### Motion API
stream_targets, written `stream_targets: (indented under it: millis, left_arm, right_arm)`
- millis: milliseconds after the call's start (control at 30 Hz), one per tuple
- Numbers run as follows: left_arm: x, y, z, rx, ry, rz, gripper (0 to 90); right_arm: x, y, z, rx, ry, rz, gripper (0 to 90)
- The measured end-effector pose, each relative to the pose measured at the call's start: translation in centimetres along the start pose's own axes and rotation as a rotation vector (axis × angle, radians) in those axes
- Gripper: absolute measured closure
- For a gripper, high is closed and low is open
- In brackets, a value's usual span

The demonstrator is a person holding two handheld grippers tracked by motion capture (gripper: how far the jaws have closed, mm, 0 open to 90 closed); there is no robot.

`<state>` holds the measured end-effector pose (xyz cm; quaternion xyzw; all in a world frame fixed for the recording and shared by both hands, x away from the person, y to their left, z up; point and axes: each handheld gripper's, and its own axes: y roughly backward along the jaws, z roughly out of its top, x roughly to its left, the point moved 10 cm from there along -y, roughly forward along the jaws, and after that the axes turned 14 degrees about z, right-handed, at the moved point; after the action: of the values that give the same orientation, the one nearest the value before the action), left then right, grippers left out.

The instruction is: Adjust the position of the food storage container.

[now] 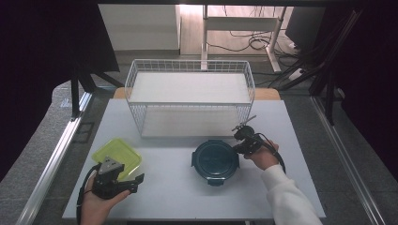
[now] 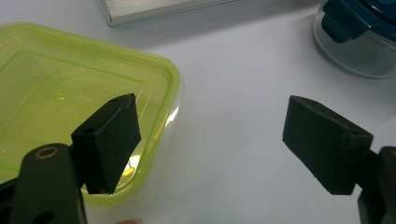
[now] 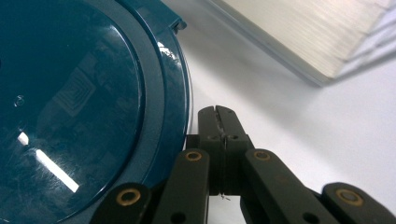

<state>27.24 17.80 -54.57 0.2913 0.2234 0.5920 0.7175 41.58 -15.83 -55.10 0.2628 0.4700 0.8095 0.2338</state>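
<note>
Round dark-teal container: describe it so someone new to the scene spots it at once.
Start at the white wire basket at the back of the white table. Just in front of its right half sits the round dark-teal container, lid on, with clip tabs at the rim; the shut right claw is beside its right edge. Its neighbour, the yellow-green container on the left, is square and see-through.

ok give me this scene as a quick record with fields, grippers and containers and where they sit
left gripper: open, nothing between the jaws, beside the green container
right gripper: shut, empty, at the round container's rim
green container: square, yellow-green lid, front left of the table
round container: dark teal clip lid on, clear body, centre right
wire basket: white, at the back of the table
table: white
</note>
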Motion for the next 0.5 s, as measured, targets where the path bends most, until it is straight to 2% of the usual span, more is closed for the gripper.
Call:
stream_targets:
  millis: [500]
  left_arm:
    - [-0.2,-0.1,0.0,0.001,-0.003,-0.003,18.2]
  right_arm:
    - [4.1,-1.9,1.2,0.023,0.076,0.051,89.5]
